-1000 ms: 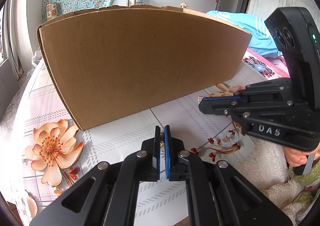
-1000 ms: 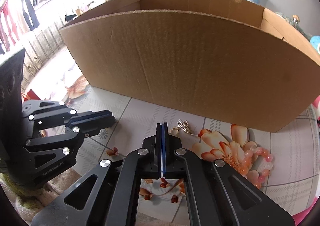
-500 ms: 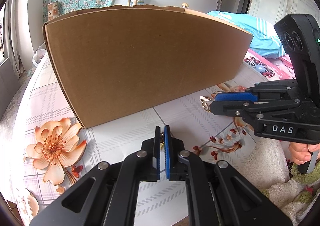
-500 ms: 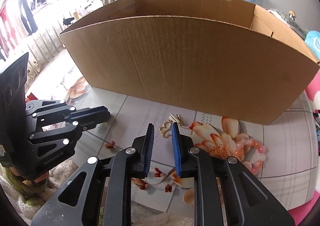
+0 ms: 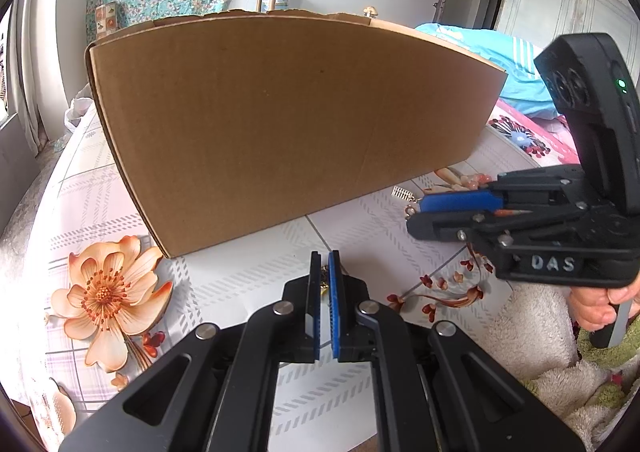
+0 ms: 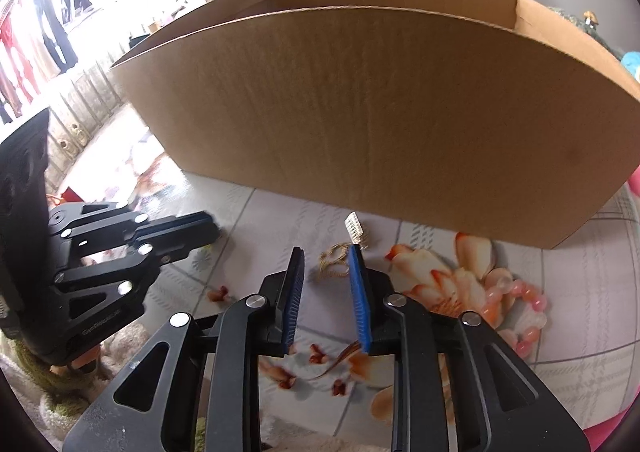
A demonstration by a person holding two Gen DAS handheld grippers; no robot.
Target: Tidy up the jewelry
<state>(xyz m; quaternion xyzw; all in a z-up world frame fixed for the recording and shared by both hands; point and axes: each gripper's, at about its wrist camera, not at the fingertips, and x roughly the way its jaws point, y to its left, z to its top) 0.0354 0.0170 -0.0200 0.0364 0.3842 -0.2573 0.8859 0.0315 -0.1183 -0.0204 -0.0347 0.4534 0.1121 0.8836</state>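
A large brown cardboard box (image 5: 288,123) stands on the floral tablecloth; it also shows in the right wrist view (image 6: 380,119). My left gripper (image 5: 325,264) is shut on a small gold piece of jewelry (image 5: 323,284) held between its blue pads, just above the cloth in front of the box. My right gripper (image 6: 326,258) is open, with a gold earring with a white fringe (image 6: 340,252) lying on the cloth just beyond and between its fingertips. That earring also shows in the left wrist view (image 5: 404,195), by the right gripper (image 5: 418,211). A pink bead bracelet (image 6: 516,304) lies to the right.
The left gripper (image 6: 200,232) is seen at the left of the right wrist view. A fluffy white and green towel (image 5: 560,372) lies at the near right edge. A pink cloth and blue bedding (image 5: 520,71) lie behind the box's right end.
My right gripper opened from shut and moved forward over the gold earring. My left gripper stayed shut on its jewelry and hardly moved.
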